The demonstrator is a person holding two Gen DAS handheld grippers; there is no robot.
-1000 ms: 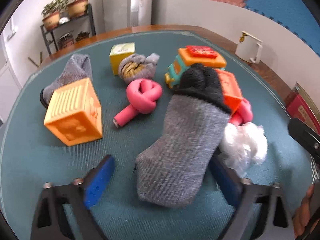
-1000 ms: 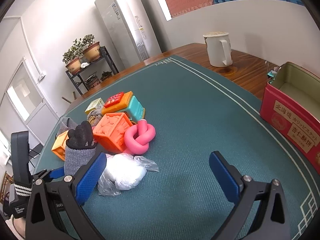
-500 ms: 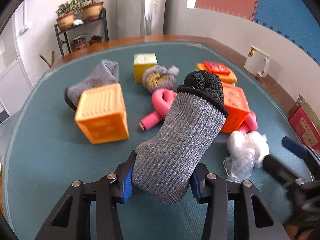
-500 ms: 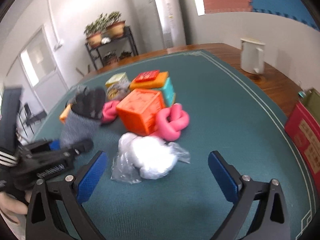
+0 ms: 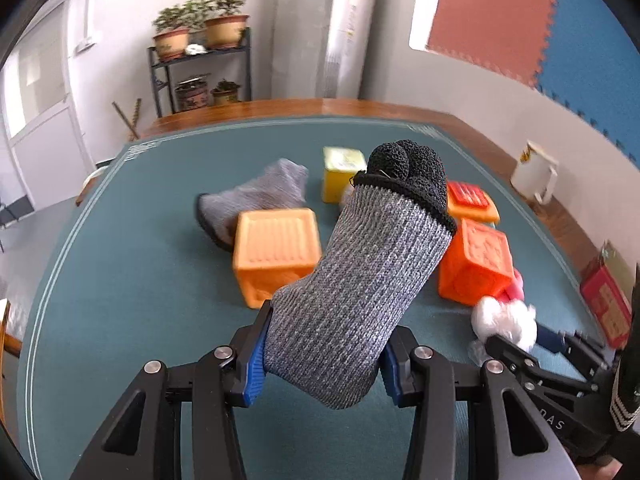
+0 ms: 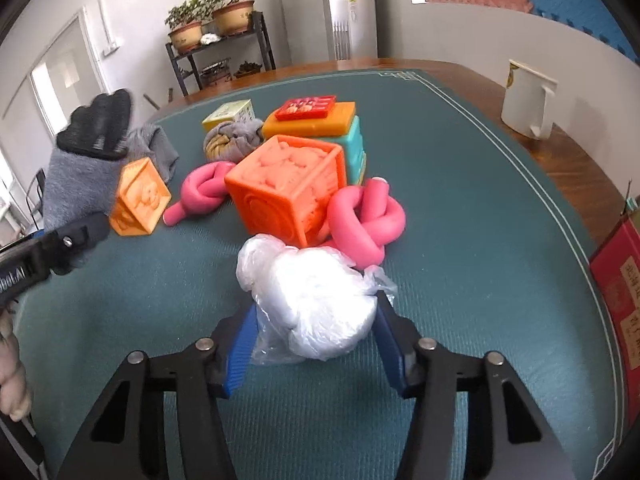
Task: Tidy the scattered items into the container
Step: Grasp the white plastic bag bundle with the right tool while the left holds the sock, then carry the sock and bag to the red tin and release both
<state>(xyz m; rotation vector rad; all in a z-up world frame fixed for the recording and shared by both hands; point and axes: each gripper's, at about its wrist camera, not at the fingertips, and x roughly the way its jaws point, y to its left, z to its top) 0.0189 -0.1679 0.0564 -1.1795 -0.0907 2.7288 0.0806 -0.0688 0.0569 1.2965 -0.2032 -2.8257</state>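
Both wrist views close, angled down, sharing toy pile (image 6: 296, 184).

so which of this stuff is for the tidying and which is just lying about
For the job:
- grey sock in the left gripper
- plastic bag, right gripper closing on it
- orange blocks
- pink knots
- red box

Just there:
- white mug
- plant shelf

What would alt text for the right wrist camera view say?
The right gripper is closing its blue pads around a white plastic bag on a teal table mat, with orange toy blocks and pink knotted tubes piled just behind.
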